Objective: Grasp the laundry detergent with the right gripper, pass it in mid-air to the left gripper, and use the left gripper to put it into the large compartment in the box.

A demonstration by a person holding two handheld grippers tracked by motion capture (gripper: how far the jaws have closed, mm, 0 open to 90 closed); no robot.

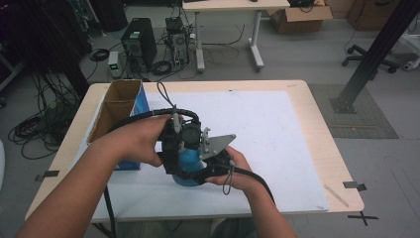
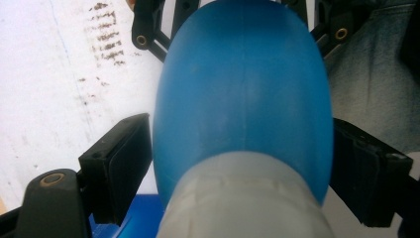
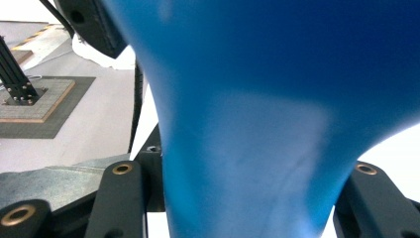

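A blue bottle [image 1: 188, 161] with a rounded body and a whitish neck [image 2: 247, 198] is held above the white mat between both grippers. My left gripper [image 1: 174, 144] comes in from the left. In the left gripper view its black pads [image 2: 124, 161] press on either side of the bottle's body [image 2: 242, 99], so it is shut on it. My right gripper [image 1: 214, 161], topped by a grey three-cornered plate [image 1: 218, 144], holds the other end. In the right gripper view the blue bottle [image 3: 257, 124] runs up between the two black jaws; their tips are hidden behind it.
An open cardboard box [image 1: 119, 104] with a blue side stands at the table's left, close to my left hand. A white mat [image 1: 282, 129] covers most of the wooden table [image 1: 317, 104]. Computers, cables and a desk stand on the floor beyond.
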